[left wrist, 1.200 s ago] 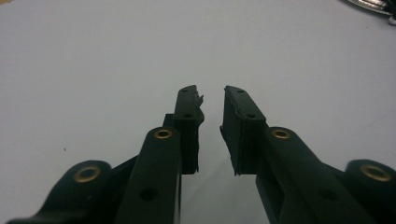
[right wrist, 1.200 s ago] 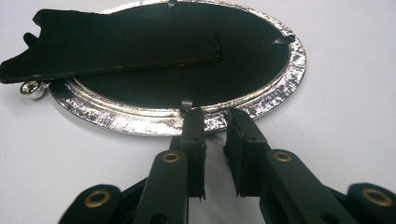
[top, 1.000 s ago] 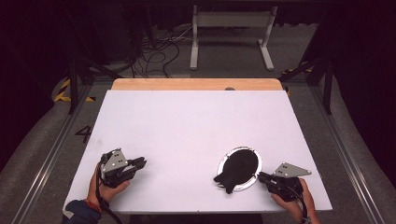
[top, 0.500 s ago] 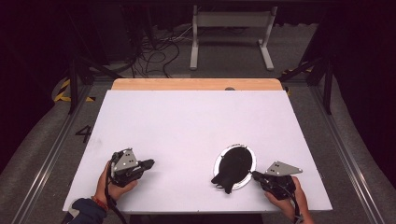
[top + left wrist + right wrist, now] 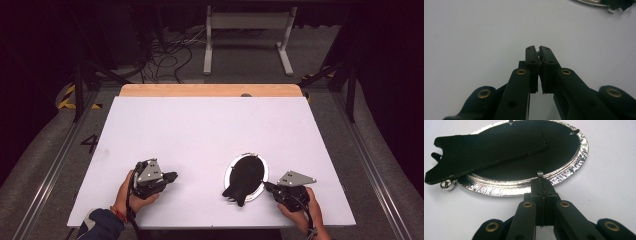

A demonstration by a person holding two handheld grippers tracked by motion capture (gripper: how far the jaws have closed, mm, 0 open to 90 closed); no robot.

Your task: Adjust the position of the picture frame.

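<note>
Right gripper view: the right gripper (image 5: 541, 185) has its jaws closed flat at the rim clip of the oval picture frame (image 5: 564, 172), lying back-up at five o'clock on the bench (image 5: 200, 130), probably to turn the clip; the left gripper (image 5: 538, 53), jaws closed and empty, waits at seven o'clock.

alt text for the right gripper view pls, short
An oval silver-rimmed picture frame lies face down on a white table, its black back and fold-out stand facing up. The right tongs are shut, their tips at the near rim beside a small metal tab. Whether they pinch the tab is unclear.
</note>
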